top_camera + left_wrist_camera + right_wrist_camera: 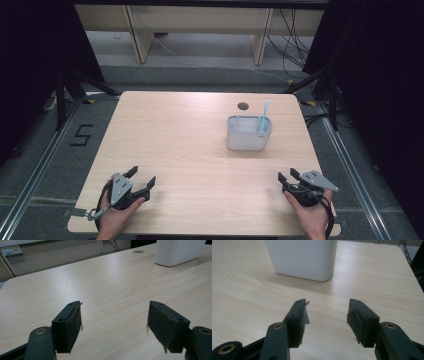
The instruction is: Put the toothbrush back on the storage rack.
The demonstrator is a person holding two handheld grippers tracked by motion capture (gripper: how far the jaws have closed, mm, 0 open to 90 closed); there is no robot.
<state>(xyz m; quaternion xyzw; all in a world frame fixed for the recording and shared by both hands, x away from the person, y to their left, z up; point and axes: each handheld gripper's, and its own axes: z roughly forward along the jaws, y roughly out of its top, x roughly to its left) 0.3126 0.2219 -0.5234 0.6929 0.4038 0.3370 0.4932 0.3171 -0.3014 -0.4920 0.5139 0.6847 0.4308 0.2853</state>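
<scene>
High view: the wooden table [190, 150] is carrying a white square container [248, 133] on its far right part, just in front of a round cable hole [243, 106]. A light blue toothbrush [263, 116] is standing upright in the container's right corner, head up. The left gripper [141, 181] is resting near the table's front left edge, jaws spread wide with nothing between them. The right gripper [287, 177] is sitting near the front right edge, well apart from the container; its jaws are parted and empty.

Left gripper view: the left gripper [113, 320] is showing both black pads wide apart over bare wood. The container [178, 252] is sitting far off at upper right, the cable hole [138, 251] beside it.

Right gripper view: the right gripper [327, 315] is pointing at the container [302, 258], which is standing straight ahead, near but not touching. Its jaws are standing open, gripping nothing; worn tape is fraying on the pads.
</scene>
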